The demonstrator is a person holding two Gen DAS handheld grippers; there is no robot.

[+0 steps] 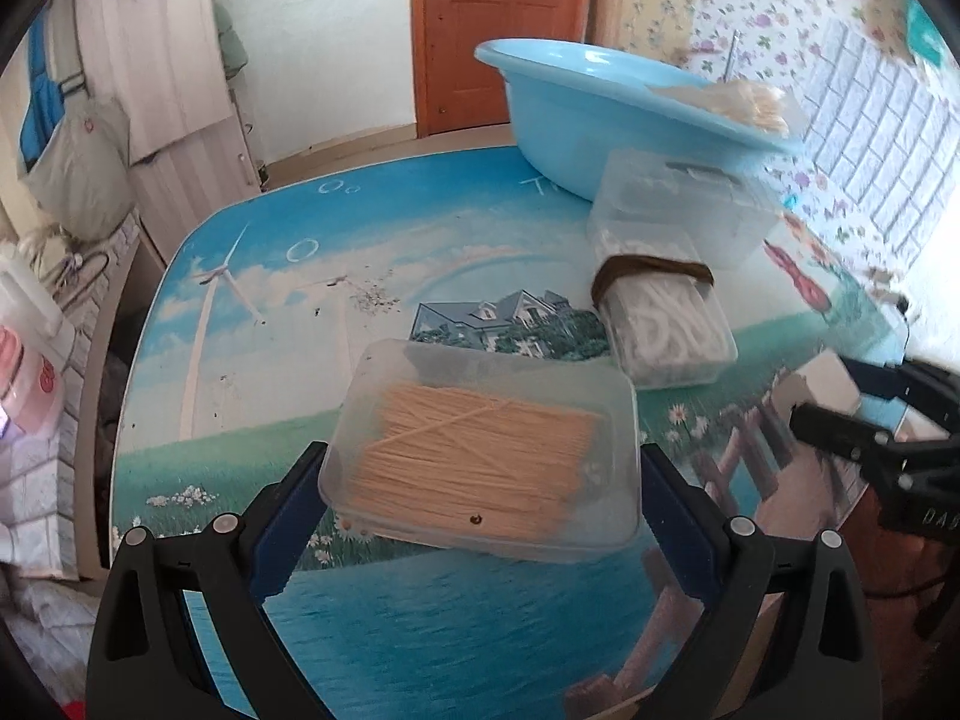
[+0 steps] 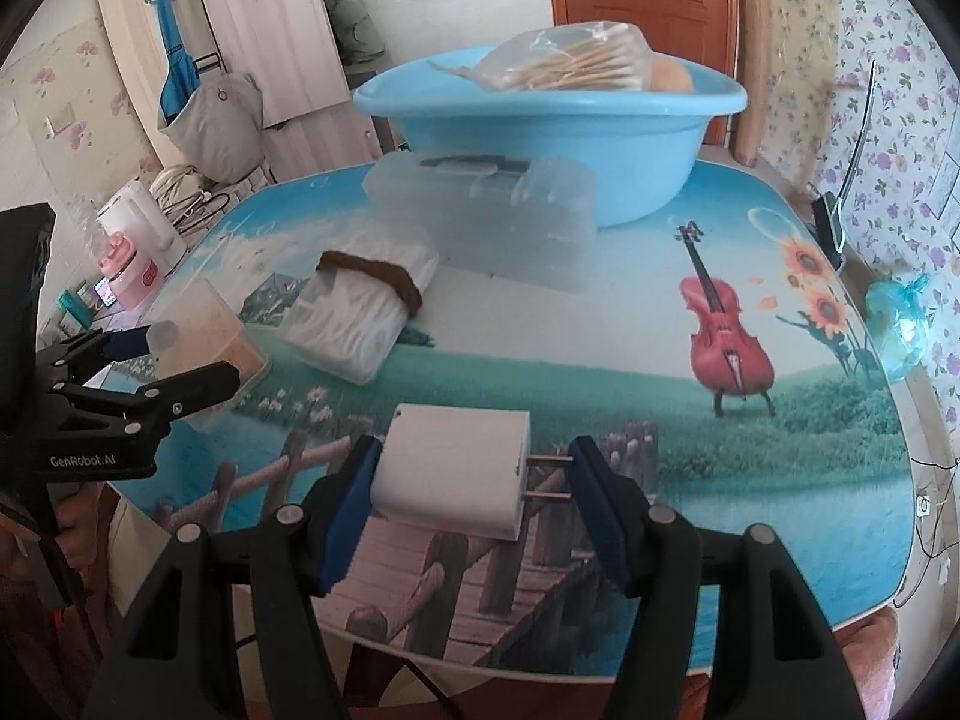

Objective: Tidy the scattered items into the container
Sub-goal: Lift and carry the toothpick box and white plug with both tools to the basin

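Note:
My left gripper [image 1: 480,480] is shut on a clear plastic box of toothpicks [image 1: 480,450], its blue pads pressing both ends, the box tilted just above the table. It shows in the right wrist view [image 2: 204,354] too. My right gripper [image 2: 474,474] is closed around a white plug adapter [image 2: 450,474]: the left pad touches its body, the right pad meets the metal prongs. A clear box of cotton swabs with a brown band [image 1: 660,318] [image 2: 360,306] lies mid-table. A light blue basin [image 1: 612,114] [image 2: 540,132] stands at the far edge, holding a bag of cotton swabs [image 2: 576,60].
A clear plastic case with a dark handle [image 1: 678,204] [image 2: 486,216] lies in front of the basin. A crumpled blue plastic bag [image 2: 900,324] sits at the table's right edge. A white kettle [image 2: 138,228] stands off the table's left side. The printed tabletop [image 2: 600,390] carries all this.

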